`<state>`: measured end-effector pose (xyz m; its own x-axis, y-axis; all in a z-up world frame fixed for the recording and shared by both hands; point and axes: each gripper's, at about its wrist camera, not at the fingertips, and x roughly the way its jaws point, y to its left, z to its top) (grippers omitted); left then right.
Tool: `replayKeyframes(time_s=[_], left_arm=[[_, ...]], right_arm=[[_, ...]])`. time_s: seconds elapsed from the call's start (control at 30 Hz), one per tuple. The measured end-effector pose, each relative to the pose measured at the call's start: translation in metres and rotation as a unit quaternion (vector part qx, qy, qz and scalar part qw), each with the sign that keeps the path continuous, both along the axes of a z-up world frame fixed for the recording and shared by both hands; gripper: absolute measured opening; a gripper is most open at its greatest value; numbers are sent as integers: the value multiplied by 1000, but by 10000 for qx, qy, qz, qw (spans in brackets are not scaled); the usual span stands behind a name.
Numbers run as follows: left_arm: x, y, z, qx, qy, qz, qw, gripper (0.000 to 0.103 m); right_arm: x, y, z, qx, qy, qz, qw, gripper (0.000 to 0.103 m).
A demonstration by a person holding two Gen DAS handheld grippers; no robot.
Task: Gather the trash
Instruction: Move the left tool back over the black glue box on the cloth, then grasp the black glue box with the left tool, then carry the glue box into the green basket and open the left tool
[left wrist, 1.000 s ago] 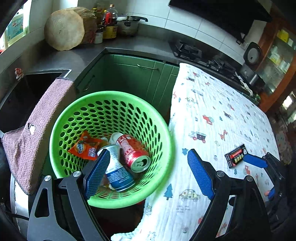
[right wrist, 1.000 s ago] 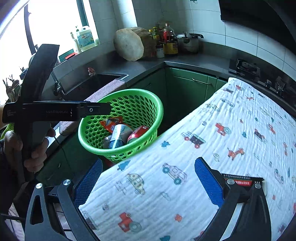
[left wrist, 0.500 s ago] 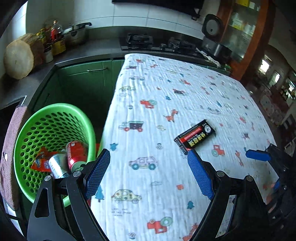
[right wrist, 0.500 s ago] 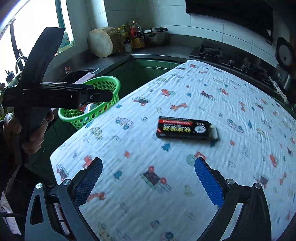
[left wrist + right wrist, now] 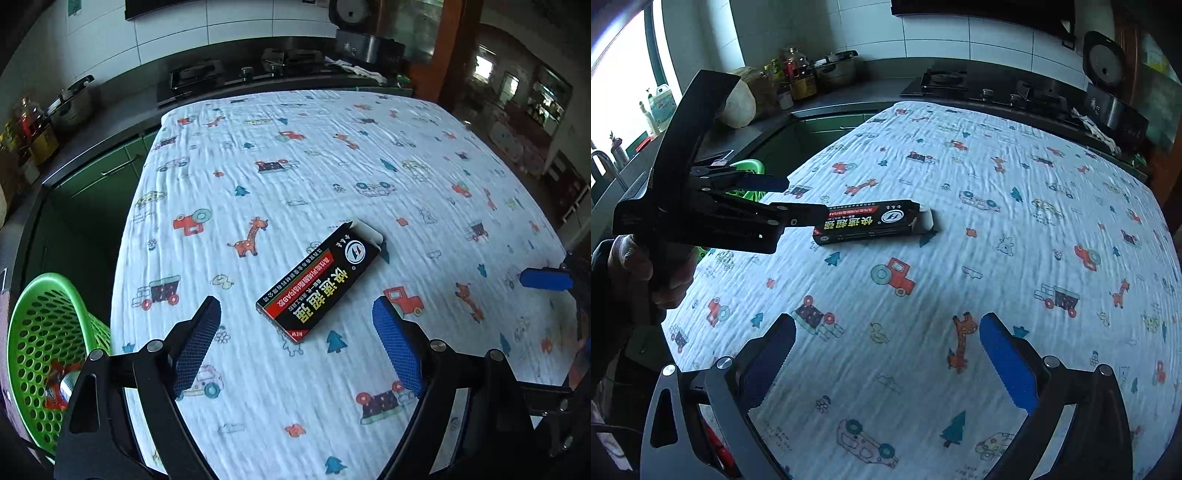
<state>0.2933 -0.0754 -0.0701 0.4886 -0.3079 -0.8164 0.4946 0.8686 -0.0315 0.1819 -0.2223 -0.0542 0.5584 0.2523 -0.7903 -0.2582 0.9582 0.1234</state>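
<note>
A black and red carton (image 5: pixel 321 280) with yellow lettering lies flat on the printed tablecloth (image 5: pixel 332 166), one end flap open. My left gripper (image 5: pixel 296 303) hovers low over the carton's near end. Its jaws are closing, with that end between the blue pads and neither pad touching it. The right wrist view shows the carton (image 5: pixel 868 221) with the left gripper (image 5: pixel 801 199) reaching it from the left. My right gripper (image 5: pixel 886 321) stands open over bare cloth, nearer than the carton. The green basket (image 5: pixel 37 332) holds a can and wrappers beyond the table's left edge.
A dark counter runs behind the table with a gas hob (image 5: pixel 236 72), a pot (image 5: pixel 836 66), bottles (image 5: pixel 794 75) and a rice cooker (image 5: pixel 1108 81). Green cabinets (image 5: pixel 96 173) stand left of the table. A hand (image 5: pixel 635 266) grips the left tool's handle.
Both views swung from the basket over to the table. The carton went from far right to just in front of my left gripper, whose jaws have narrowed. My right gripper stayed open.
</note>
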Motion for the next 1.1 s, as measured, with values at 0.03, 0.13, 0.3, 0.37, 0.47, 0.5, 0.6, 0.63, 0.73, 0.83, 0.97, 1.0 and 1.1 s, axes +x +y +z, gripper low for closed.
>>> replayKeyframes(time_s=[0.03, 0.13, 0.3, 0.37, 0.47, 0.5, 0.6, 0.63, 0.73, 0.83, 0.97, 1.0, 1.1], left_arm=[[3, -3, -3, 27, 1, -62, 10000, 80], [12, -15, -14, 170, 9, -251, 9995, 79], [29, -24, -36, 376, 195, -401, 9983, 74], [32, -26, -40, 336, 219, -473, 9981, 73], [33, -29, -42, 319, 200, -554, 9978, 69], [33, -31, -43, 335, 206, -595, 9975, 65], [32, -34, -45, 446, 126, -662, 9967, 63], [32, -33, -45, 430, 115, -671, 9968, 63], [32, -30, -43, 381, 108, -621, 9973, 52], [28, -25, -41, 408, 102, -506, 9978, 49], [17, -8, -30, 284, 16, -213, 9994, 48], [14, -3, -26, 238, -1, -114, 9997, 48], [6, 16, -12, 145, -108, 195, 9996, 47]], right_arm=[[1, -3, -2, 3, 25, -52, 10000, 97], [5, -8, -8, 2, 136, -144, 9998, 97], [8, -10, -17, -58, 270, -215, 9994, 97], [11, -11, -19, -33, 310, -245, 9992, 97], [16, -11, -22, 2, 354, -266, 9990, 97], [18, -11, -22, 13, 361, -259, 9990, 97], [23, -7, -24, 26, 385, -216, 9990, 97], [24, -6, -24, 23, 386, -208, 9990, 97], [28, -3, -24, 41, 392, -159, 9991, 97], [31, 1, -25, 67, 408, -78, 9991, 97], [35, 7, -26, 123, 386, 23, 9992, 97], [36, 10, -26, 145, 384, 62, 9991, 97], [38, 19, -23, 181, 346, 219, 9990, 97]])
